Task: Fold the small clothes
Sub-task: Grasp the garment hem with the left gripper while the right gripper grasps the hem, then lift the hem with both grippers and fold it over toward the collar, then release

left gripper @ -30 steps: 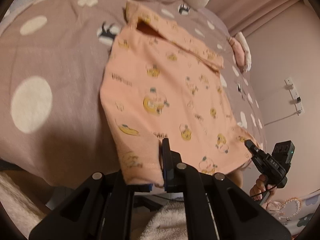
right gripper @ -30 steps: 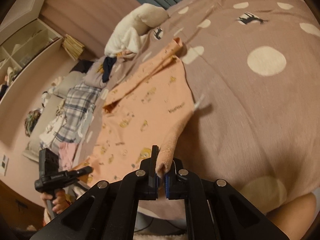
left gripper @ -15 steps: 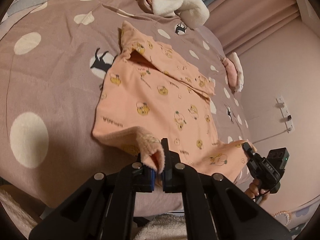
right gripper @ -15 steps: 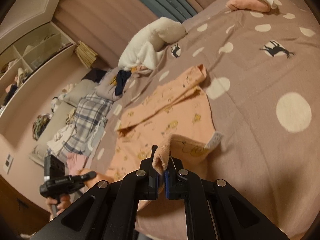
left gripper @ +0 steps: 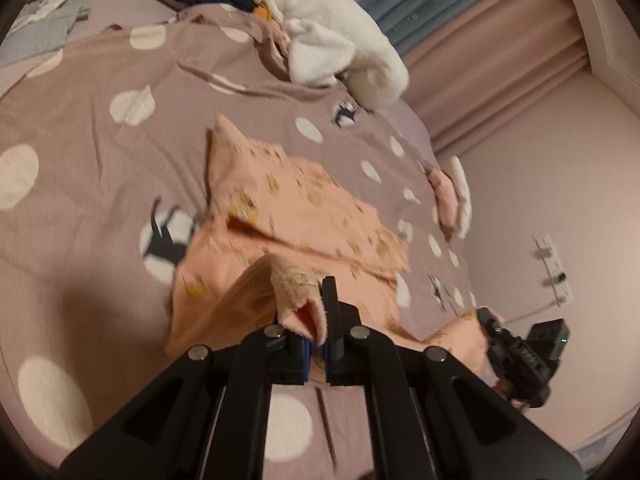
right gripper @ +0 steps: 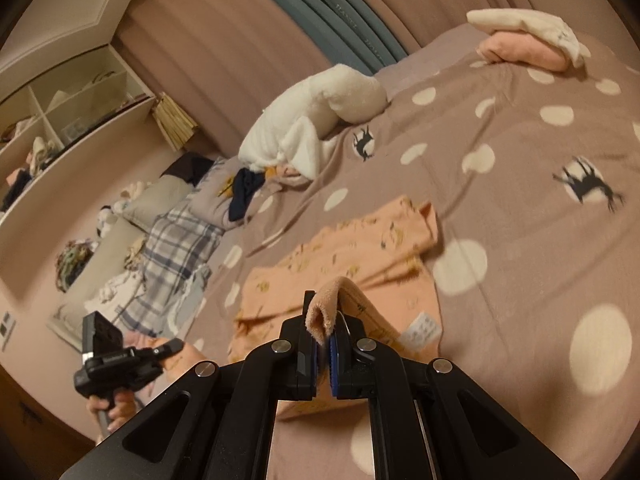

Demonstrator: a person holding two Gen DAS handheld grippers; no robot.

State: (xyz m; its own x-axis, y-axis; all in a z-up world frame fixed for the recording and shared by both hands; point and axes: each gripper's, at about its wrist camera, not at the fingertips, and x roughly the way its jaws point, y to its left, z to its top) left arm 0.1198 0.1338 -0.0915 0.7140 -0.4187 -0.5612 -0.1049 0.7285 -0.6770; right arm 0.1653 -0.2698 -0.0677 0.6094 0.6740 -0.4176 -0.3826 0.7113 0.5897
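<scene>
Both hand-held grippers lifting and carrying hem forward over garment, versus second ago when hem was lying low at bed edge.

Left hand-held gripper pinching one hem corner of peach printed cotton child's top; right hand-held gripper pinching other corner.

Top lying on taupe polka-dot bed cover, lower half now doubling toward collar; bottom-to-top fold looking about halfway.

Dim warm light, motion blur, fisheye.

The shirt lies on the bedspread, its near hem lifted at two corners: one in the left gripper, one in the right gripper. A heap of clothes lies beyond it on the far side, and a folded pile sits far right.
</scene>
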